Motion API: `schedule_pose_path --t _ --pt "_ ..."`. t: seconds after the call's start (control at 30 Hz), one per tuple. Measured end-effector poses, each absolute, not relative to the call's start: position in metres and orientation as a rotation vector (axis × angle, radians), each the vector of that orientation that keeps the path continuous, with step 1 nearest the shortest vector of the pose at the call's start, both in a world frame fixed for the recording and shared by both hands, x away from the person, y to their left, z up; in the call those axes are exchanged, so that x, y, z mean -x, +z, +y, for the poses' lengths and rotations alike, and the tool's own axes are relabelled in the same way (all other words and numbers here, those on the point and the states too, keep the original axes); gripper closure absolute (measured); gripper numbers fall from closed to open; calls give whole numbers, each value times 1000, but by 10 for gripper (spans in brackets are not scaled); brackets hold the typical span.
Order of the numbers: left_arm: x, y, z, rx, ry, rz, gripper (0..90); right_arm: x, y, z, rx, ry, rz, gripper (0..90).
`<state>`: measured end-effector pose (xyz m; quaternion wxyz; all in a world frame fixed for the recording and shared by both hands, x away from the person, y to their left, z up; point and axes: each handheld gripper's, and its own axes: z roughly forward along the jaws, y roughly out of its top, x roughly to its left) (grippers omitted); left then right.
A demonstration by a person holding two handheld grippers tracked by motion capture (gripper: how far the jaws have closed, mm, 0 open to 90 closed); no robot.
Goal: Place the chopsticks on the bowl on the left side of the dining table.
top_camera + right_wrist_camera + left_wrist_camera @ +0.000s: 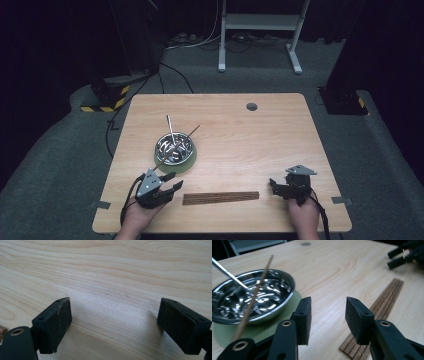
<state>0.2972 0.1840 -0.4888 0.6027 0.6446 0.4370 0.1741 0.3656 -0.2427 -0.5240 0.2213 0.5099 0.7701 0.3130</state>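
A shiny steel bowl [174, 146] sits on a round green mat [187, 162] left of the table's middle. A thin wooden stick [192, 131] and a metal utensil handle [170, 127] lean out of it. A flat row of brown wooden sticks [220, 198] lies near the front edge. My left gripper [172, 182] is just in front of the mat, open and holding nothing. Its own view has the bowl [274, 293] to the left, the leaning stick [253, 302] close by and the brown sticks [382, 307] to the right. My right gripper [272, 185], past the row's right end, is open over bare wood [113, 322].
The light wooden table [260, 140] has a round grey cable port [251, 106] near its far edge. On the grey floor behind it are a white frame [260, 22], cables, and a black stand with yellow-black tape [107, 97].
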Motion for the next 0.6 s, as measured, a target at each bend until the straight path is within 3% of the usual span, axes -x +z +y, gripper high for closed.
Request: schedule_pose_path --t 0.3,0.6 --pt "-301 -510 161 -1587 344 1014 592 -366 -524 -242 -1404 870 2133 123" --pt "-303 -516 158 -1613 351 1029 556 -365 -524 -242 -1395 870 2154 121"
